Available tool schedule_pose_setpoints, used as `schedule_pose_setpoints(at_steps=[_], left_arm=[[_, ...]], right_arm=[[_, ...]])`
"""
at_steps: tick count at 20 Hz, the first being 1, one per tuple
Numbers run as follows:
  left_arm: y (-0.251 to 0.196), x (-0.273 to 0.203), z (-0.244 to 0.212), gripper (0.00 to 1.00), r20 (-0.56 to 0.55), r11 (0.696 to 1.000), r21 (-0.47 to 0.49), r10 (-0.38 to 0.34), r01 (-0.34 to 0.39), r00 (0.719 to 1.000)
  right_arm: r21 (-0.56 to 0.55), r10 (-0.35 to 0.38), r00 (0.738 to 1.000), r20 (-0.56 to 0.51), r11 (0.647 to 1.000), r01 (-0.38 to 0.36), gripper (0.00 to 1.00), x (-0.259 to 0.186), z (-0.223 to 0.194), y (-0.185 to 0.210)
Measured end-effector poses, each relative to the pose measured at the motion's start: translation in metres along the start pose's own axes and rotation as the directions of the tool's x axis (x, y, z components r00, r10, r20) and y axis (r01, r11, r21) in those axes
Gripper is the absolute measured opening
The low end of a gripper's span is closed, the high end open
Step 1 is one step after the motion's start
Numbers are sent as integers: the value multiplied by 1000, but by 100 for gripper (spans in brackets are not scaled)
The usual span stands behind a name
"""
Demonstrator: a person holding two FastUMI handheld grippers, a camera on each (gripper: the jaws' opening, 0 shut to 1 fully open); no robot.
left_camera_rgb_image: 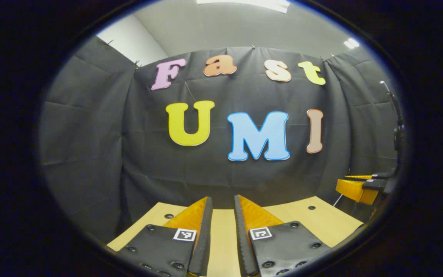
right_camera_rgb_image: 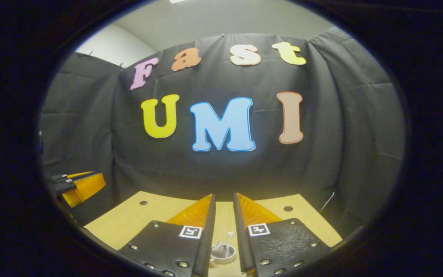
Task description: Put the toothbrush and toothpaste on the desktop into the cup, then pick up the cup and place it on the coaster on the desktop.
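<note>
A small pale cup (right_camera_rgb_image: pixel 223 254) stands on the wooden table (right_camera_rgb_image: pixel 129 219), far below and seen through the gap between my right gripper's fingers. A thin white stick, likely the toothbrush (right_camera_rgb_image: pixel 228 238), stands upright in it beside something grey that I cannot make out. What lies under the cup is hidden. My right gripper (right_camera_rgb_image: pixel 224 197) is raised above the table, slightly open and holding nothing. My left gripper (left_camera_rgb_image: pixel 222 200) also hovers over the table (left_camera_rgb_image: pixel 306 219), narrowly open and empty. Each gripper appears at the other view's edge: the right gripper (left_camera_rgb_image: pixel 358 188) and the left gripper (right_camera_rgb_image: pixel 81 186).
The black cloth wall hangs right behind the table's far edge. Small dark holes (left_camera_rgb_image: pixel 312 207) dot the tabletop near its back corners. A thin white cable (right_camera_rgb_image: pixel 327 202) hangs by the back right corner.
</note>
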State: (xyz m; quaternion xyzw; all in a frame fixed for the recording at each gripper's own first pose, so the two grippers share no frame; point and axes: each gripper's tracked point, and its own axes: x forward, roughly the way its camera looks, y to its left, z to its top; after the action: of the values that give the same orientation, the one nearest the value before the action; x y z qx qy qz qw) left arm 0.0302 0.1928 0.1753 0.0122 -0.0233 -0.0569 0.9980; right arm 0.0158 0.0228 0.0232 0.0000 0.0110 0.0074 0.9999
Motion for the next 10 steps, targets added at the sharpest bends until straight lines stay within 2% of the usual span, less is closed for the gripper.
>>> schedule_pose_setpoints(at_steps=[3, 9, 10], left_arm=[[3, -4, 4, 39, 14, 1000, -5, 13, -13, 1000], [21, -9, 7, 39, 19, 999, 13, 49, -49, 999], [22, -10, 7, 34, 18, 999, 15, 51, -51, 999]], right_arm=[[-28, 27, 999, 42, 999, -26, 29, 1, 14, 16], [-3, 60, 997, 48, 998, -60, 29, 7, 14, 34], [2, 61, 997, 49, 998, -61, 29, 8, 14, 35]])
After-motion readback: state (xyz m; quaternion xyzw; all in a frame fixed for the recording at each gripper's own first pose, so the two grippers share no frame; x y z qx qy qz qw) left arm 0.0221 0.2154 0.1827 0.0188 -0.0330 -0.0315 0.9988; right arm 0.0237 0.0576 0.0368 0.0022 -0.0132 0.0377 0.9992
